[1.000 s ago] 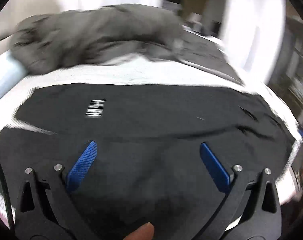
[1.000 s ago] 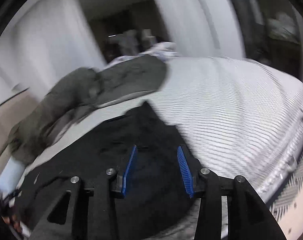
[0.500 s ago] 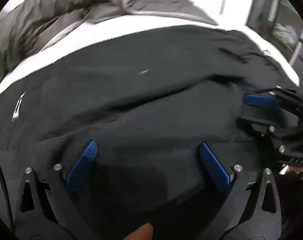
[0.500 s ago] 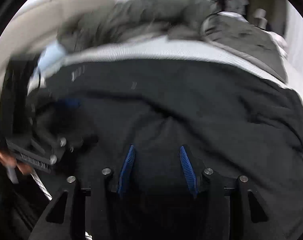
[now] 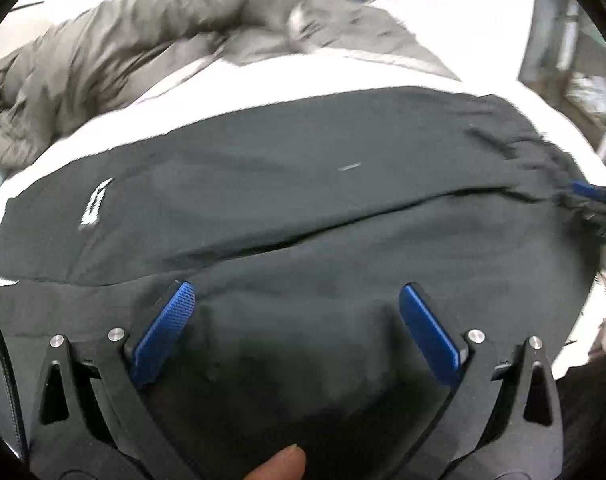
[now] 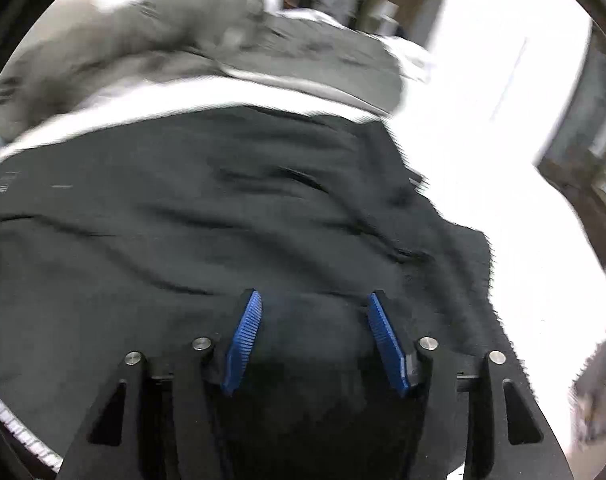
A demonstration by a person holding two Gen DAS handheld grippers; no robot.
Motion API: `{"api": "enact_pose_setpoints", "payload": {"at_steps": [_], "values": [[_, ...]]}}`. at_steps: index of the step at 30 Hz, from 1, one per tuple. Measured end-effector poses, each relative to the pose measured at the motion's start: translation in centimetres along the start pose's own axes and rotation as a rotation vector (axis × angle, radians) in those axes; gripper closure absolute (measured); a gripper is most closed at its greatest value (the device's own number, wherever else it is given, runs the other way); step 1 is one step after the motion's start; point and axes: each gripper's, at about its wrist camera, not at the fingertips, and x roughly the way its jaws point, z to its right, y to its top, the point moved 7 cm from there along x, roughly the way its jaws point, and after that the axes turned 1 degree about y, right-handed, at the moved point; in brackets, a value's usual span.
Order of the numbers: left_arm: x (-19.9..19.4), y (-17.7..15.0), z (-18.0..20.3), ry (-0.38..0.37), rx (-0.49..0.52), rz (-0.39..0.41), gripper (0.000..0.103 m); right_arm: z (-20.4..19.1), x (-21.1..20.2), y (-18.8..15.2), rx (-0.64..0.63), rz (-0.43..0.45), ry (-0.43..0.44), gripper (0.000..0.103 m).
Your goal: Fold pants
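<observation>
Your left wrist camera looks steeply down, close over the near edge of the bed (image 5: pixel 343 76), facing the grey duvet (image 5: pixel 143 40) at its far edge. Your right wrist camera sits as close, aimed likewise nearer the bed's right edge (image 6: pixel 523 208). Both views share the black pants (image 5: pixel 303 200) and the duvet.

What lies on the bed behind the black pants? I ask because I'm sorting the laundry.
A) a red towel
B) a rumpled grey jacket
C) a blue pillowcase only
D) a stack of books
B: a rumpled grey jacket is heaped on the white bed just beyond the far edge of the black pants, as both wrist views show.
</observation>
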Motion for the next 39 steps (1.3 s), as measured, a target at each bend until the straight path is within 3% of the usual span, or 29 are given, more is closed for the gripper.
{"api": "enact_pose_setpoints", "payload": {"at_steps": [1,2,5,7,10,12,14,16,17,20,22,25,27,29,31,35,37,39], "values": [[-0.9,-0.1,1.6,-0.047,0.027,0.033,0.001,-1.7,-1.2,-0.1,-0.017,0.028,0.064,0.021],[-1.4,-0.1,3.0,-0.072,0.056,0.045,0.001,-3.6,-2.2,-0.1,-0.028,0.057,0.120,0.016],[-1.0,-1.5,6.9,-0.156,0.155,0.018,0.001,-9.4,-3.3,0.1,-0.068,0.086,0.320,0.014],[0.4,-2.8,8.0,-0.175,0.180,-0.054,0.001,-12.3,-2.8,-0.6,-0.114,0.044,0.379,0.014],[0.8,-3.2,6.7,-0.151,0.165,-0.072,0.000,-13.4,-1.3,-2.8,-0.226,-0.040,0.324,0.014],[0.2,-2.7,4.1,-0.130,0.088,-0.057,0.000,-10.6,-1.6,-2.8,-0.174,-0.037,0.306,0.014],[0.2,-2.7,0.8,-0.070,0.010,-0.059,0.000,-5.4,-1.3,-3.0,-0.057,-0.026,0.158,0.014],[0.5,-2.8,-1.7,-0.024,-0.056,-0.070,0.001,0.7,-0.7,-3.8,0.059,-0.040,-0.078,0.014],[0.4,-2.7,-2.2,-0.038,-0.075,-0.069,0.001,2.8,-0.7,-4.1,0.124,-0.044,-0.127,0.014],[-0.3,-2.1,-2.3,-0.028,-0.070,-0.035,0.001,3.5,-1.5,-3.4,0.187,-0.009,-0.090,0.014],[-1.0,-1.7,-0.1,-0.090,-0.021,-0.006,0.001,1.8,-2.7,-2.2,0.133,0.052,-0.051,0.014],[-2.3,-1.9,5.1,-0.235,0.103,0.017,0.001,-2.4,-5.1,-1.2,0.047,0.140,0.098,0.014],[-2.4,-2.9,8.3,-0.297,0.191,0.005,0.001,-6.6,-6.3,-1.9,-0.017,0.146,0.232,0.014],[-1.5,-4.3,10.7,-0.301,0.262,-0.039,0.001,-9.7,-6.4,-3.3,-0.071,0.128,0.312,0.014],[-0.6,-5.0,11.0,-0.234,0.313,-0.044,0.001,-12.2,-6.0,-4.7,-0.117,0.088,0.343,0.014],[-0.4,-4.6,8.7,-0.226,0.250,-0.046,0.001,-12.5,-3.7,-6.2,-0.256,0.035,0.249,0.014],[-0.4,-4.4,6.8,-0.215,0.208,-0.050,0.001,-9.5,-2.7,-6.0,-0.233,0.027,0.192,0.012],[-0.1,-4.1,4.7,-0.181,0.160,-0.051,0.001,-4.7,-2.6,-6.4,-0.123,0.024,0.058,0.009]]}}
